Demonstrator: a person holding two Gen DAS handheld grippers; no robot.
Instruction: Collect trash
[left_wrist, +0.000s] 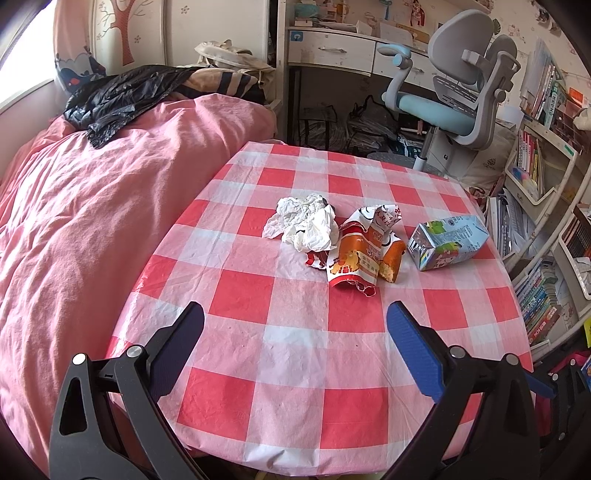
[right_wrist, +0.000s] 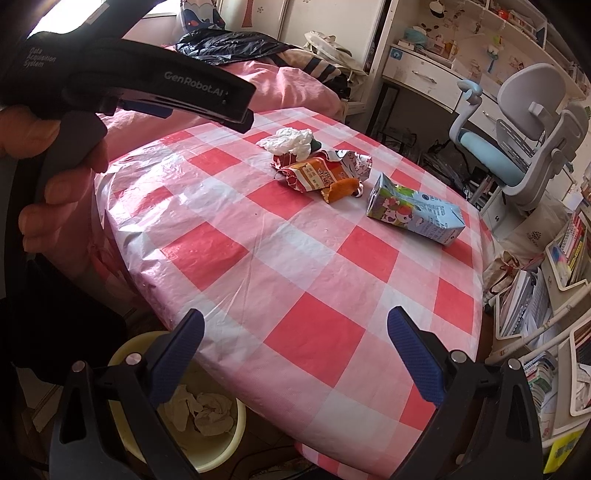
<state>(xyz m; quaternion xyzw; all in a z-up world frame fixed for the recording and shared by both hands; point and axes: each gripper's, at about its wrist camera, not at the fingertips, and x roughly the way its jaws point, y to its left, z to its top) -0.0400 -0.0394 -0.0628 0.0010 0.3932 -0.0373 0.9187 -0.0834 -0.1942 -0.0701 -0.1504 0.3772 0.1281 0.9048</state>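
Three pieces of trash clustered toward the far side of a counter (left_wrist: 288, 369) under a red-and-white checked cloth: a crumpled white tissue (left_wrist: 304, 221) on the left, touching a torn orange snack wrapper (left_wrist: 356, 254) at centre, with a flattened pale-blue drink carton (left_wrist: 445, 242) lying on its side just beside the wrapper on the right. Same three seen from the right wrist view: tissue (right_wrist: 290, 140), wrapper (right_wrist: 317, 173), carton (right_wrist: 415, 210). Below the counter's near-left edge, a pale yellow bin (right_wrist: 221, 428) already holding crumpled tissues. Left hand-held gripper (left_wrist: 295, 326) raised above the near part of the counter, jaws spread wide, nothing between them. Right hand-held gripper (right_wrist: 295, 332) likewise wide open and empty, well short of the trash. Left of the counter, a bed with a pink duvet (left_wrist: 92, 221); beyond, a grey-and-blue desk chair (left_wrist: 461, 92).
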